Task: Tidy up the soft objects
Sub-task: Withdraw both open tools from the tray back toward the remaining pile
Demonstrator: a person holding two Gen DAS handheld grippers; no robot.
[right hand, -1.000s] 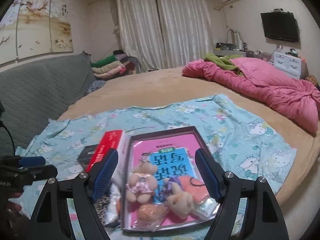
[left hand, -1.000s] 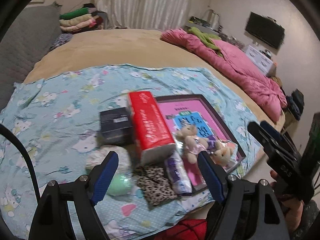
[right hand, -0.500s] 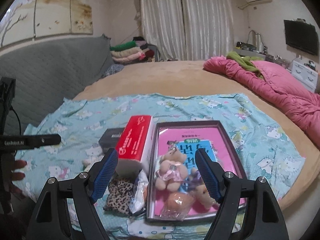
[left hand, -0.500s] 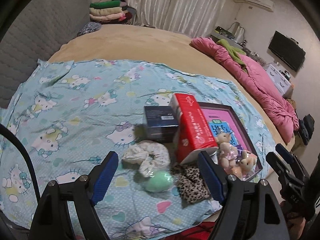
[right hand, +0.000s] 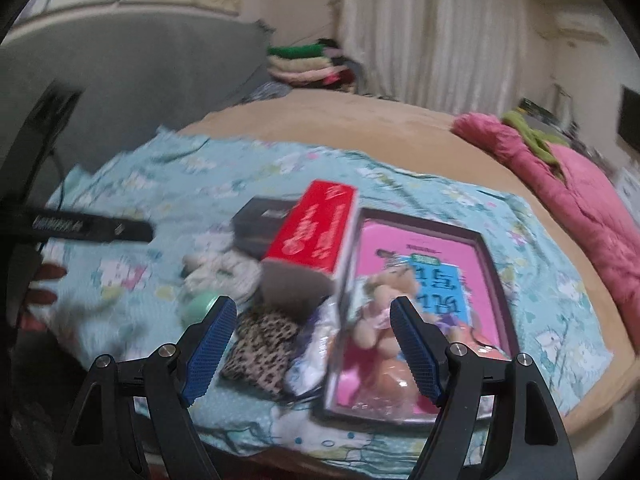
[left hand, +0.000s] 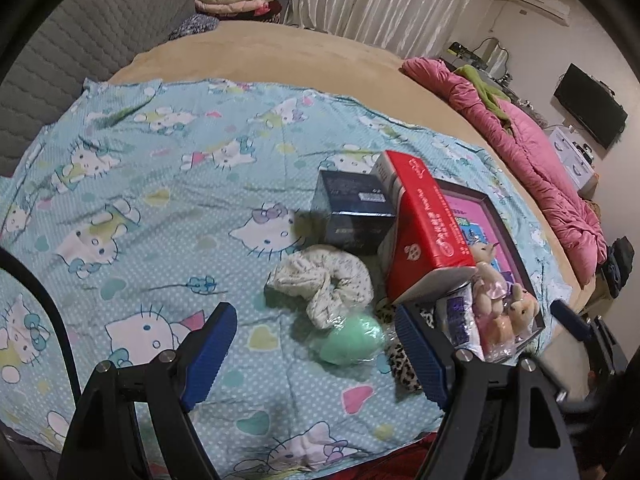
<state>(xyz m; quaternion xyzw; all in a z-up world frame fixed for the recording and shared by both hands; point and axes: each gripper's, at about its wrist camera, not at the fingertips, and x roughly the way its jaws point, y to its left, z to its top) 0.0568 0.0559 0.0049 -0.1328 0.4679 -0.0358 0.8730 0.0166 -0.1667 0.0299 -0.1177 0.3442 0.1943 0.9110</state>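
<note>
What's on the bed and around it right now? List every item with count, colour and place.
sheet: one, light blue cartoon print, spread on the tan bed
red box: one, red, left of the tray
dark box: one, navy, behind the scrunchie
scrunchie: one, white
sponge: one, mint green, wrapped
leopard cloth: one
tray: one, dark rim, pink inside
plush bears: two, beige, in the tray
quilt: one, pink, far right
left gripper: open
right gripper: open

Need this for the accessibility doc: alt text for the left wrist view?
Open left tongs hover over a cartoon-cat bedsheet, empty, aimed at a mint-green egg-shaped squishy and white scrunchie. Beside these: a red box and a dark box.
</note>
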